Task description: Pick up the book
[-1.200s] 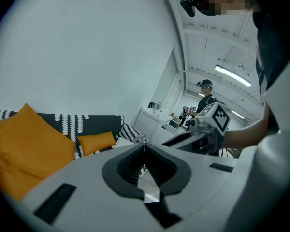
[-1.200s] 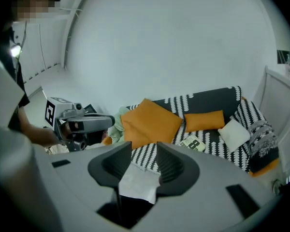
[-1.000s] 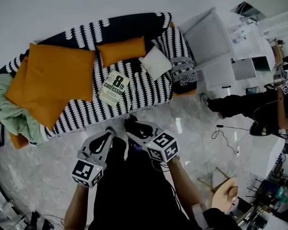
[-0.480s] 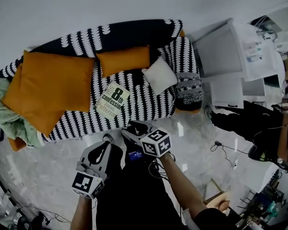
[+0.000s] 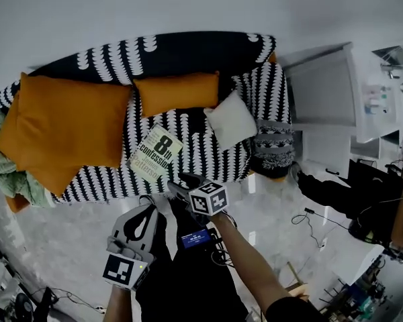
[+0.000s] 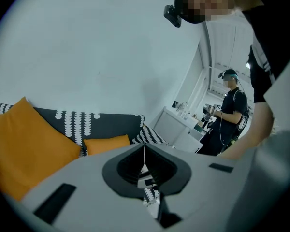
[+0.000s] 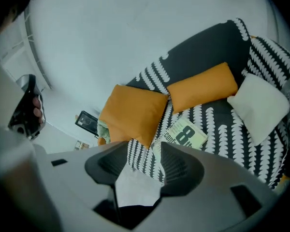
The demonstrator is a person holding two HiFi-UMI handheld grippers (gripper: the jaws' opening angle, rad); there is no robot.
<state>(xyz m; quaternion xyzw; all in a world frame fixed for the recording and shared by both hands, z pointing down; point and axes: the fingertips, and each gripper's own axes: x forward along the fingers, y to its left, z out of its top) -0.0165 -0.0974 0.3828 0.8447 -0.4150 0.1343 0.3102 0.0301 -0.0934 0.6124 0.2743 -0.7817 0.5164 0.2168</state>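
**Claws short of the sofa (image 5: 188, 52) edge**

Nearest, over open marble floor (image 5: 60, 240) in front of the sofa, the left claw (image 5: 150, 200) is pressed together and empty. The right claw (image 5: 179, 182), at the sofa's front edge, is spread with nothing between its jaws. Beyond it the book (image 5: 156, 154) lies flat on the sofa seat near that edge. Orange cushions (image 5: 70, 126) and a white cushion (image 5: 232, 121) sit toward the sofa's back.
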